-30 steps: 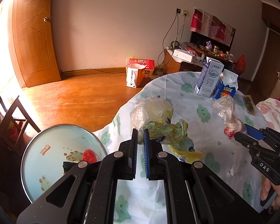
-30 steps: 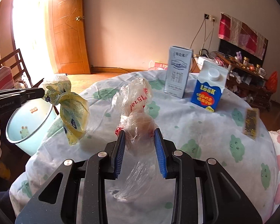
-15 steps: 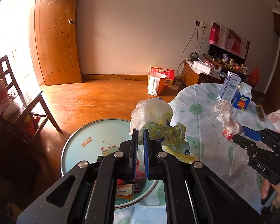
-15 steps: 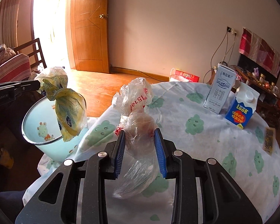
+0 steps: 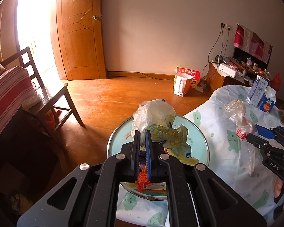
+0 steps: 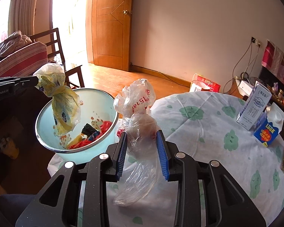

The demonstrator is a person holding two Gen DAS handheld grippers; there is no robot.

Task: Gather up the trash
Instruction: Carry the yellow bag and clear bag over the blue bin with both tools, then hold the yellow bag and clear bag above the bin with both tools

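A knotted yellow bag (image 6: 63, 104) is pinched at its neck by the left gripper (image 5: 142, 141), whose jaws are pressed nearly together on the thin plastic. In the right wrist view the bag is seen hanging with its long axis roughly vertical, the puffed top beside the gripper tip and the fuller lower end pointing down into a pale blue bin (image 6: 104, 141). The bag is held above the bin's mouth, apart from the red, black and yellow scraps (image 6: 90, 134) lying at the bottom. The bin stands just beside the edge of the round counter (image 6: 208, 124), which is covered by a white cloth printed with green shapes. A clear bag (image 6: 140, 132) with red print is clamped between the blue pads of the right gripper (image 6: 142, 145), the jaws being held partly apart by the bunched plastic. Its long axis runs along the gripper's fingers, the crumpled top rising beyond the fingertips and the loose tail trailing back between the fingers over the cloth. In the left wrist view the same clear bag (image 5: 238, 117) is seen over the counter edge, to the right of the bin (image 5: 202, 138). On the far side of the counter a tall white carton (image 6: 253, 107) and a blue carton (image 6: 268, 130) are standing upright, just beside each other.
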